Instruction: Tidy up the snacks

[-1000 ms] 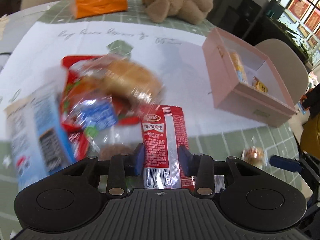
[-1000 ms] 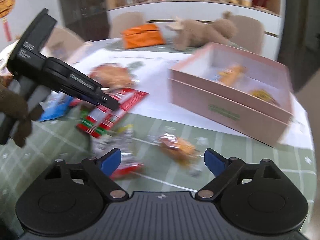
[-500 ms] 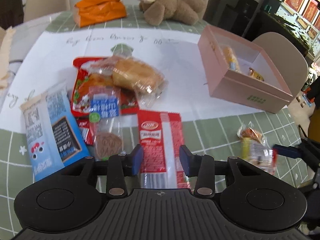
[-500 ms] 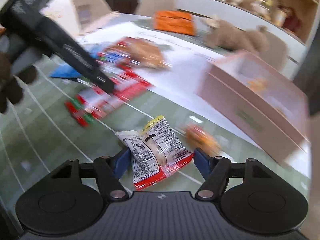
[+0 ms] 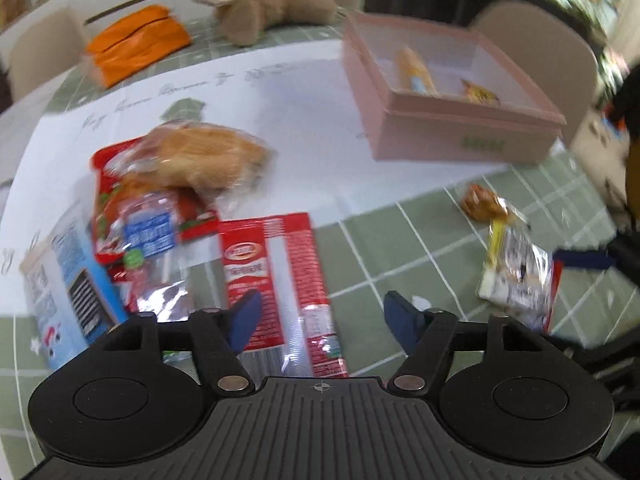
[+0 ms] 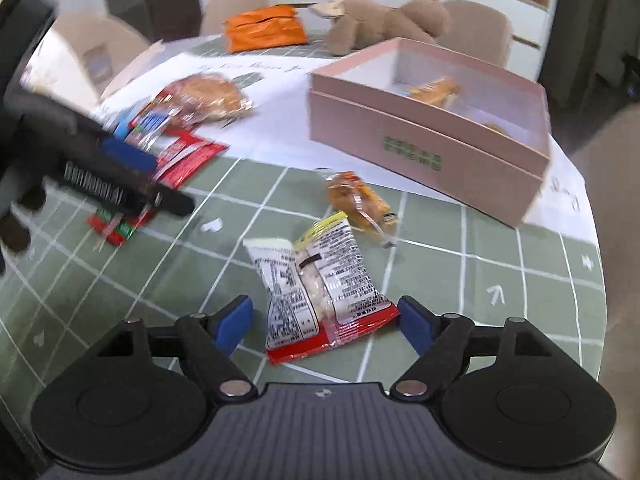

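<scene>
My left gripper (image 5: 324, 320) is open over a red-and-white snack packet (image 5: 276, 280) that lies flat on the table between its fingers. My right gripper (image 6: 326, 324) is open around a white packet with red edge (image 6: 320, 284), also lying on the table. A small orange wrapped snack (image 6: 358, 200) lies just beyond it. The pink box (image 6: 424, 136) stands behind and holds two small snacks; it also shows in the left wrist view (image 5: 452, 120). A pile with a bread bag (image 5: 204, 156), red packs and a blue packet (image 5: 68, 276) lies to the left.
An orange bag (image 6: 264, 28) and a brown plush toy (image 6: 388, 20) lie at the table's far side. A white paper sheet (image 5: 280, 92) covers the middle of the green checked tablecloth (image 6: 120, 272). Chairs stand around the table. The left gripper shows in the right wrist view (image 6: 104, 172).
My left gripper has opened wide and let go of the red-and-white packet. My right gripper has come to the white packet and opened wider around it.
</scene>
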`<state>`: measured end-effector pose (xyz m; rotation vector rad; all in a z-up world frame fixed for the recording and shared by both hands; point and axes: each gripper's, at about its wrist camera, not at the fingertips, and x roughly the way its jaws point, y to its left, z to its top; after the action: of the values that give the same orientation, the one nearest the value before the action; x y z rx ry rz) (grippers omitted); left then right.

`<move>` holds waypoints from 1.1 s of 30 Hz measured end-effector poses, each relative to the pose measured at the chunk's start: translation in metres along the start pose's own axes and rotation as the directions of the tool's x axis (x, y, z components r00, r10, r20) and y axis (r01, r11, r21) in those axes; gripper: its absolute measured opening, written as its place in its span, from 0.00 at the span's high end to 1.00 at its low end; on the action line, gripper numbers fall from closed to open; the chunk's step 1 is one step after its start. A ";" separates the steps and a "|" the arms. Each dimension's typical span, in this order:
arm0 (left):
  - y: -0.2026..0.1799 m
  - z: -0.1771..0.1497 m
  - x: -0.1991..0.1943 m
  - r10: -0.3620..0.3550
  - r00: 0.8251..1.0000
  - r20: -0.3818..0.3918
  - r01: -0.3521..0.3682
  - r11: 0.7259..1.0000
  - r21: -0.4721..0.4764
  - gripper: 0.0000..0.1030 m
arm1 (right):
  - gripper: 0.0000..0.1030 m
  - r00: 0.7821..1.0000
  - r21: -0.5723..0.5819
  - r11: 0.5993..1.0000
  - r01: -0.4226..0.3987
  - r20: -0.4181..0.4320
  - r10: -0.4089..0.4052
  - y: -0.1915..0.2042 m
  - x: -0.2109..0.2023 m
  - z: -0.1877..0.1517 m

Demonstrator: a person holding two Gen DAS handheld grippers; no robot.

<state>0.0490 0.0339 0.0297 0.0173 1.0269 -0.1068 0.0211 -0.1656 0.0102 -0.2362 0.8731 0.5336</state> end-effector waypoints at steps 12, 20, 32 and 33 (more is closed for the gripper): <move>0.013 0.009 0.015 0.016 0.999 -0.046 -0.017 0.999 -0.036 0.32 | 0.22 0.999 -0.075 0.997 0.017 0.045 -0.014 0.006 0.009 0.013; 0.011 0.001 -0.015 -0.063 0.997 0.041 0.066 0.996 -0.064 0.96 | 0.52 0.999 -0.063 0.998 -0.005 0.039 0.007 -0.008 -0.013 0.021; 0.011 0.056 -0.050 -0.162 0.975 0.150 0.166 0.986 -0.018 0.84 | 0.51 0.923 0.096 0.990 0.102 0.362 -0.130 -0.072 -0.101 0.094; 0.003 0.049 -0.039 -0.160 0.981 0.108 0.161 0.987 -0.004 0.84 | 0.51 0.934 0.088 0.991 0.101 0.335 -0.125 -0.069 -0.093 0.090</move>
<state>0.0710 0.0367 0.0884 -0.0825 0.9199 -0.2461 0.0694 -0.2198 0.1378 -0.1240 0.5355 0.4197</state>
